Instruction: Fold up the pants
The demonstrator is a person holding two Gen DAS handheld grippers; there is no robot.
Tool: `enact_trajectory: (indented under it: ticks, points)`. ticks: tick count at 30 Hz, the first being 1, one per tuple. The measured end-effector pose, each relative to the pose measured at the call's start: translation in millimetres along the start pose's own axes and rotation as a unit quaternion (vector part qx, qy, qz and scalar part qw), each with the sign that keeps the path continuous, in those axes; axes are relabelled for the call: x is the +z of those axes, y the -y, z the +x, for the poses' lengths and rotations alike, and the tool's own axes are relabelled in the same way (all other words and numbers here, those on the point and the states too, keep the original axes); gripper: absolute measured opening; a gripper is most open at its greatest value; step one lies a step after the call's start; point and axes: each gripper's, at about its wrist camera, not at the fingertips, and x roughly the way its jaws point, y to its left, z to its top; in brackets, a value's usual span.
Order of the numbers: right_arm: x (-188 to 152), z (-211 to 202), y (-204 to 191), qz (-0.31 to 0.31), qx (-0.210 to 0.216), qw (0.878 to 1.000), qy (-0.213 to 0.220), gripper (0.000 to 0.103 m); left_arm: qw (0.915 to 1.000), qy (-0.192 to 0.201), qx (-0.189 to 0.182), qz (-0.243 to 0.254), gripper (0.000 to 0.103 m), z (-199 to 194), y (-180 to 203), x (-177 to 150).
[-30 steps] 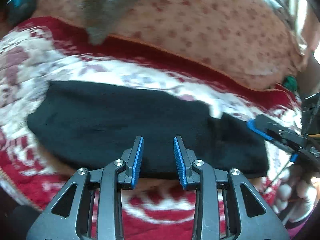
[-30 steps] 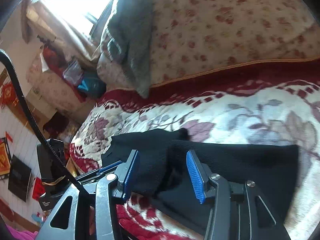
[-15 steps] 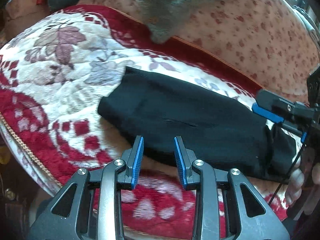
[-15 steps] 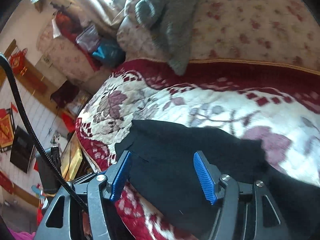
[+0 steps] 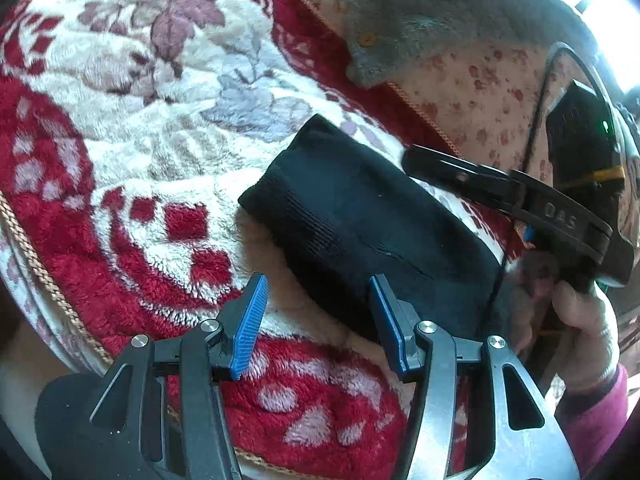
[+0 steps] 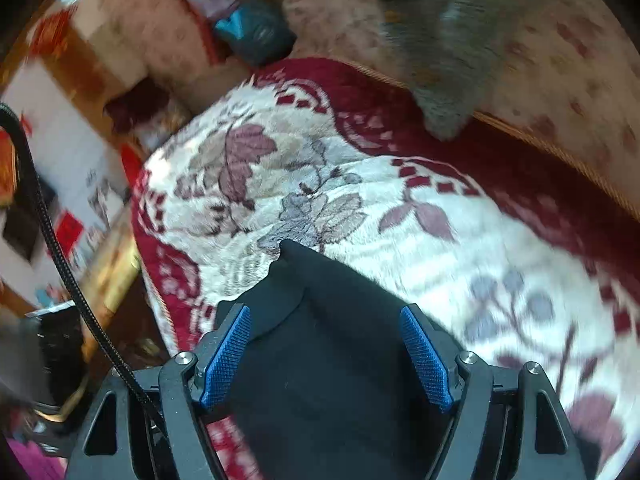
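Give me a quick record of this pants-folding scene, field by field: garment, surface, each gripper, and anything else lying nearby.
garment: black pants, folded into a compact bundle
surface: red and cream floral blanket
left gripper: open, empty, at the bundle's near edge
right gripper: open, jaws straddling the black fabric, not clamped
nearby: grey garment draped over a floral cushion behind the blanket

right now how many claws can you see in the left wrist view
2. The left claw is open at the bottom, at the near edge of the black pants. The right claw reaches in from the right over the pants' far edge.
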Motion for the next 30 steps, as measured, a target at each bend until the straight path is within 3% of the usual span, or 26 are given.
enact_trajectory:
  ticks: [6,12,14,17,18,20,22,30]
  points:
    - [21.3,40.2,-7.9,-0.073,-0.030,0.996,-0.051,0.075,0.9999,-0.011,-0.005,-0.009,0.052,16.5,0.3,5.5]
    - [34.6,77.0,-4.6,-0.089,-0.008,0.991,-0.103,0.075,0.9999,-0.008,-0.004,-0.014,0.054,27.0,0.0,13.0]
    - [35.2,86.7,-3.1,-0.087,0.019,0.990,-0.111,0.062,0.9999,-0.002,-0.006,-0.012,0.054,29.7,0.1,15.1]
    - [32.7,91.3,-2.2,-0.094,0.024,0.990,-0.098,0.048,0.9996,0.014,-0.023,-0.012,0.053,33.6,-3.4,17.8]
    - [32.3,90.8,-2.2,-0.094,0.026,0.991,-0.095,0.043,0.9995,0.017,-0.024,-0.010,0.049,34.8,-4.5,19.5]
    - [31.9,86.0,-1.0,-0.090,0.035,0.992,-0.087,0.030,0.9992,0.015,-0.037,-0.007,0.029,37.9,-5.8,22.8]
    - [31.6,79.5,-1.9,-0.090,0.040,0.992,-0.076,0.021,0.9984,0.013,-0.054,-0.011,0.022,38.6,-6.6,24.5]
    - [34.1,14.8,-16.6,-0.079,0.070,0.994,0.003,0.017,0.9948,0.068,-0.067,0.036,0.018,-12.5,27.4,21.3]
